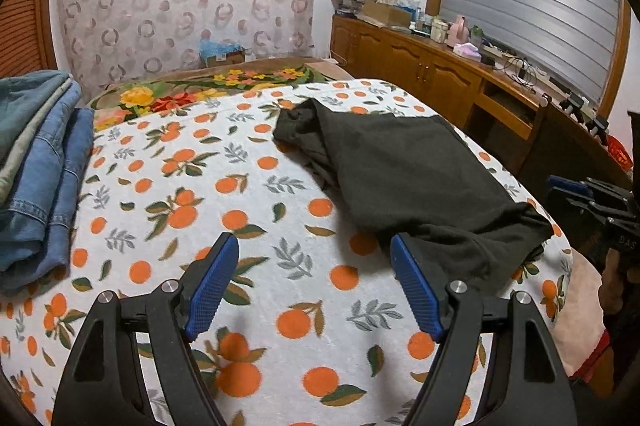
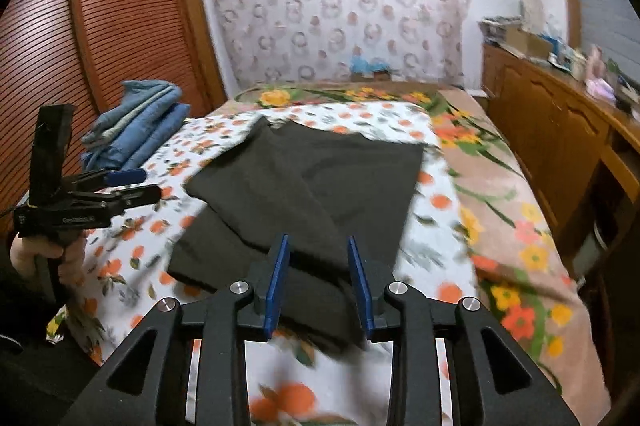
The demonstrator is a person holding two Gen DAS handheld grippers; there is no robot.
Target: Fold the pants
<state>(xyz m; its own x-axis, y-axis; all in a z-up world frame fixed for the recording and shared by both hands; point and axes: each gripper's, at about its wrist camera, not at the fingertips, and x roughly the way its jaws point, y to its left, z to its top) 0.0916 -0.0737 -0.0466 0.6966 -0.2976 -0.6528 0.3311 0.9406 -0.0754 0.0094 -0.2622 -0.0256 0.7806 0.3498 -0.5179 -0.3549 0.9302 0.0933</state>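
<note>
Dark pants (image 1: pixel 404 170) lie partly folded on the orange-print bedspread (image 1: pixel 200 186), one end crumpled near the bed's right edge. My left gripper (image 1: pixel 314 286) is open and empty, low over the bedspread just left of the pants' near end. My right gripper (image 2: pixel 318 282) is open over the near end of the pants (image 2: pixel 312 178); I see no cloth pinched between its fingers. The right gripper also shows at the right edge of the left wrist view (image 1: pixel 592 202). The left gripper shows at the left of the right wrist view (image 2: pixel 120 186).
A stack of folded jeans (image 1: pixel 36 162) sits on the bed's left side. A floral blanket (image 2: pixel 512 210) covers the rest of the bed. A wooden cabinet (image 1: pixel 440 74) with clutter runs along the right. A louvered wardrobe (image 2: pixel 80 46) stands at the left.
</note>
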